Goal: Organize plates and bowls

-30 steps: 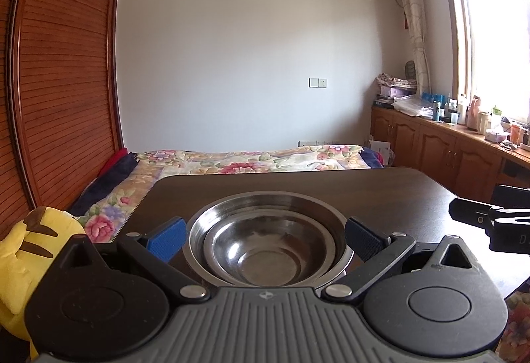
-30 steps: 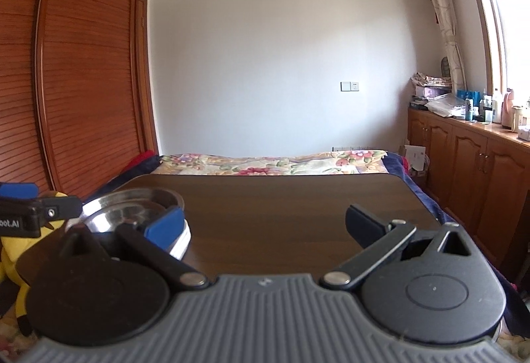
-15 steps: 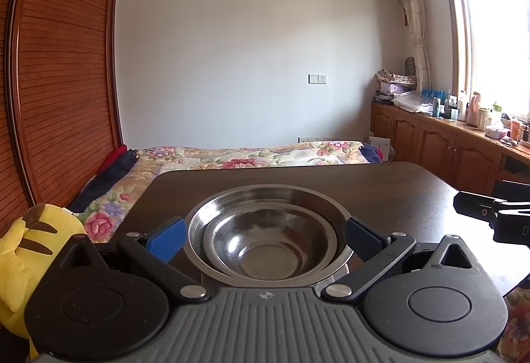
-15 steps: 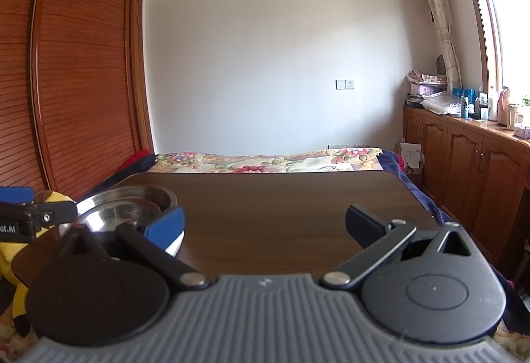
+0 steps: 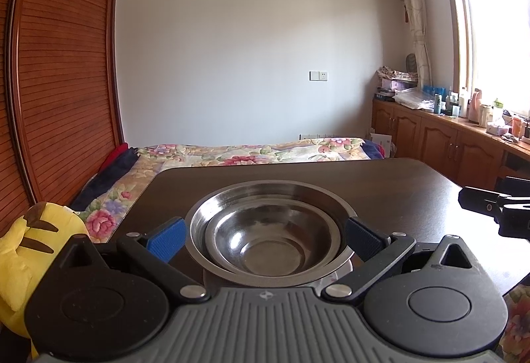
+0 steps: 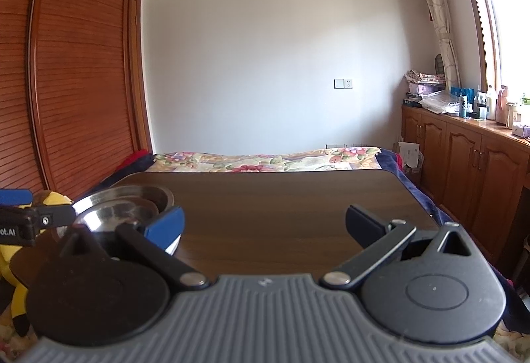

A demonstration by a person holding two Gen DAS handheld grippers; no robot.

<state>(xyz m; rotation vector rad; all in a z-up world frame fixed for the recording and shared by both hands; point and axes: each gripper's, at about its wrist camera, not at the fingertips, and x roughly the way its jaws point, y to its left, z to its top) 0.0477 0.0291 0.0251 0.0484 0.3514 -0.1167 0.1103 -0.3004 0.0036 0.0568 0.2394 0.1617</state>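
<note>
So the bowls [image 5: 270,232] are sitting mouth-up on the table [image 5: 381,187], a smaller one nested inside a bigger one. They're round, so there's really no long axis to speak of, they just open straight upward. Both are shiny steel with smooth curved walls and a flat bottom, and the light bounces off them. There's something pale and flat peeking out under the stack on the near right, maybe a plate, can't really tell. The stack sits toward the left side of the table, close to the near edge.

The left gripper [image 5: 265,238] has its jaws spread wide, one finger on each side of the bowls. The blue ribbed pad [image 5: 167,238] on the left sits just beside the big bowl's rim, and whether it's actually touching I can't tell. It isn't clamping anything.

The right gripper [image 6: 265,224] is also wide open, hanging over bare tabletop with nothing between its fingers. The bowls show at its left, partly hidden behind its blue pad.

The table is dark brown wood grain with a rounded corner. Past it there's a bed [image 6: 265,161] with a flowery cover, and a yellow plush toy [image 5: 23,250] down at the left.
</note>
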